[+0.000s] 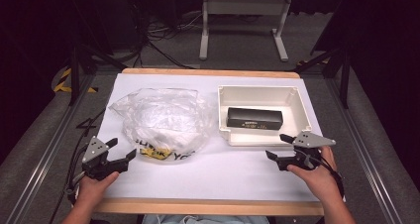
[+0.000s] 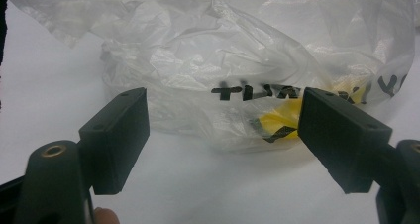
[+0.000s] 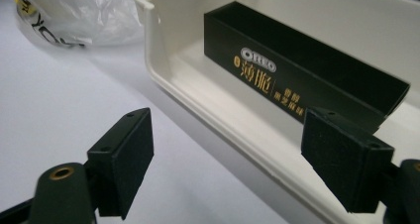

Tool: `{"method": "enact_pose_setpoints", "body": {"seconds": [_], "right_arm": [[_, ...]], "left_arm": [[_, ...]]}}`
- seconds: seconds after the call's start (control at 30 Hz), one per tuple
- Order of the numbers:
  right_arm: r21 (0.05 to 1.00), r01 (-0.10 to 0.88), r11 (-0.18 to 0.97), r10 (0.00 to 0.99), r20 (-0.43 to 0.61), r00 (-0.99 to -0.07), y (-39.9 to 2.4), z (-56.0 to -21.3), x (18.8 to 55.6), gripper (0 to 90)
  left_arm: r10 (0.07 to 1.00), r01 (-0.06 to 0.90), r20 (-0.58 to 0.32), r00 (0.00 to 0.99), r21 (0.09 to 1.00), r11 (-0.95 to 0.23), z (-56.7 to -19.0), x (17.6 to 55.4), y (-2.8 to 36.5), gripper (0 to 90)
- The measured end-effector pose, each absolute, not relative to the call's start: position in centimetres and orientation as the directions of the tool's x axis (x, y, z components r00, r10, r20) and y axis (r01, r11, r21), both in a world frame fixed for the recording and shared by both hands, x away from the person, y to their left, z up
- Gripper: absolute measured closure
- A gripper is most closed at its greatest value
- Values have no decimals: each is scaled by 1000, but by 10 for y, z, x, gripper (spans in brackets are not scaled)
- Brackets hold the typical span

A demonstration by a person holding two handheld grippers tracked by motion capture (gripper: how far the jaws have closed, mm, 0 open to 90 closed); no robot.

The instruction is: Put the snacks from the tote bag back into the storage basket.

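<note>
One white table (image 1: 208, 179) lay before me. One crumpled clear plastic bag (image 1: 161, 120) sat at ten o'clock, and one white bin (image 1: 225, 107) at two o'clock held one black Oreo box (image 1: 254, 118). My left gripper (image 1: 121, 150) rested low at eight o'clock, jaws spread and empty, facing the bag. My right gripper (image 1: 278, 147) sat at four o'clock beside the bin, jaws spread, pinching nothing.

"OREO" on black box (image 3: 297, 80)
</note>
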State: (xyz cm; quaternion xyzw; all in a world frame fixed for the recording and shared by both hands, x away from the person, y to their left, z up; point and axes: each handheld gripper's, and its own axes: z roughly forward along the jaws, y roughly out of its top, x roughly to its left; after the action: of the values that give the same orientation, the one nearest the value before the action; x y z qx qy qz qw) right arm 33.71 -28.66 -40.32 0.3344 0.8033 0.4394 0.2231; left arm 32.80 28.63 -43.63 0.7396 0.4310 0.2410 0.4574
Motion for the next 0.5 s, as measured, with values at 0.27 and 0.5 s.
{"method": "enact_pose_setpoints", "body": {"seconds": [0.27, 0.5], "right_arm": [[840, 386, 382, 754, -41, -656, -291, -425, 337, 209], [825, 412, 388, 754, -27, -656, -293, -431, 340, 200]], "left_arm": [[856, 417, -35, 516, 883, -215, -438, 329, 287, 203], [855, 420, -44, 517, 883, -208, -438, 330, 290, 200]]}}
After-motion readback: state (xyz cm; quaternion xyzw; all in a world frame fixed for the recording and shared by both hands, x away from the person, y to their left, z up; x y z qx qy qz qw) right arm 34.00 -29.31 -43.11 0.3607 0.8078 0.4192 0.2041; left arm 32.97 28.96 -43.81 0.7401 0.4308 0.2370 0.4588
